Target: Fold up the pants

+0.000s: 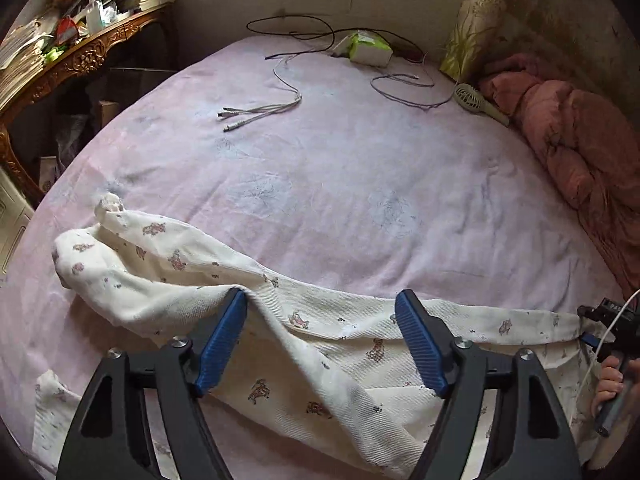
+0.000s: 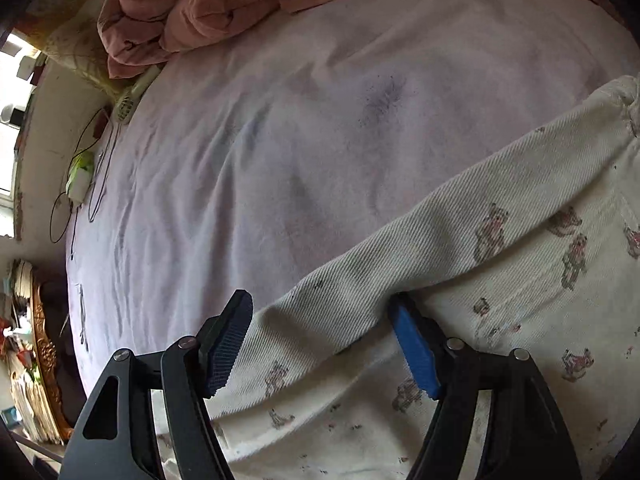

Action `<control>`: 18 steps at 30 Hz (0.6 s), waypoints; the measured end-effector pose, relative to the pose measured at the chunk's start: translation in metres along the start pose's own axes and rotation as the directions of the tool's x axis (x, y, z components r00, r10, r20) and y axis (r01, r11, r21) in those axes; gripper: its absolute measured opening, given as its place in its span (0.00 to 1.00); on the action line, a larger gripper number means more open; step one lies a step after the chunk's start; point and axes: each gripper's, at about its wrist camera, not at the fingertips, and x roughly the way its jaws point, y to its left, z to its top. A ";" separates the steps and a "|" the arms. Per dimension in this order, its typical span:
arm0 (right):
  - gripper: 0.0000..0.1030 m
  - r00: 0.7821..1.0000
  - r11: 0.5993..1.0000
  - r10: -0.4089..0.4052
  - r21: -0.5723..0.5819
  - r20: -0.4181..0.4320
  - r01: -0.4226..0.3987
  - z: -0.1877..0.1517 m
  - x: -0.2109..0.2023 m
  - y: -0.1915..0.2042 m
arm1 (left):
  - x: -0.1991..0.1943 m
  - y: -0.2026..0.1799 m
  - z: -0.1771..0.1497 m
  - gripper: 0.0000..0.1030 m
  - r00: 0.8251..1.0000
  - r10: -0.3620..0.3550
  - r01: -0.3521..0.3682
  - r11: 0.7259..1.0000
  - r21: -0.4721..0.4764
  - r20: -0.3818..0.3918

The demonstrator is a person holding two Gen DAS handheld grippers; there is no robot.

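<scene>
Two tools: both over one pair of pants on a bed.
Pants (image 1: pixel 304 332): cream cloth with small bear prints, lying rumpled across the 6 o'clock part of the left wrist view; one leg runs out toward 9 o'clock and ends in a bunched cuff.
Bed (image 1: pixel 340 184): covered by a pale pink sheet that fills the middle of both views.
Left tool (image 1: pixel 320 312): fingers spread wide, blue pads on either side of a raised ridge of the pants; the left pad touches the cloth, the right pad sits just above it.
Right tool (image 2: pixel 322 312): fingers spread wide around a thick fold of the pants (image 2: pixel 500 248); seen from the left wrist at 3 o'clock, its tip meets the edge of the cloth.
Right hand (image 1: pixel 612 384): wrapped round the handle of the right tool.
Blanket (image 1: pixel 580 148): pink-brown, heaped at 2 o'clock along the far side of the bed.
Cables (image 1: pixel 260 110): grey and black, loose on the sheet at 12 o'clock, well apart from the pants.
Small fan (image 1: pixel 476 100): pale green, just beside the blanket.
Tissue pack (image 1: pixel 366 48): green and white, at 12 o'clock near the wall.
</scene>
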 end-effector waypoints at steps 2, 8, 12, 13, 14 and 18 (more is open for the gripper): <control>0.08 0.997 0.995 -0.067 -0.075 0.027 0.069 -0.002 0.001 0.006 | -0.011 0.008 0.003 0.82 1.000 -0.009 0.009 1.000 -0.005 0.004; 0.03 0.997 0.983 0.029 -0.185 0.070 -0.016 -0.019 -0.032 -0.008 | -0.051 0.021 -0.006 0.89 0.991 0.055 -0.061 0.997 0.046 0.126; 0.02 0.987 0.949 0.064 -0.315 0.147 -0.014 -0.047 -0.077 -0.012 | -0.045 0.028 -0.001 0.91 0.993 -0.071 0.076 0.996 -0.051 0.094; 0.02 0.984 0.941 0.067 -0.340 0.166 -0.007 -0.056 -0.089 -0.014 | -0.034 0.026 0.002 0.91 0.994 -0.102 0.105 0.992 -0.065 0.050; 0.02 0.981 0.934 0.067 -0.356 0.183 0.002 -0.062 -0.099 -0.016 | -0.019 0.022 0.003 0.91 0.991 -0.137 0.136 0.987 -0.090 -0.004; 0.02 0.956 0.904 0.091 -0.425 0.279 0.038 -0.095 -0.146 -0.025 | 0.032 0.018 -0.011 0.87 0.968 -0.221 0.188 0.952 -0.240 -0.118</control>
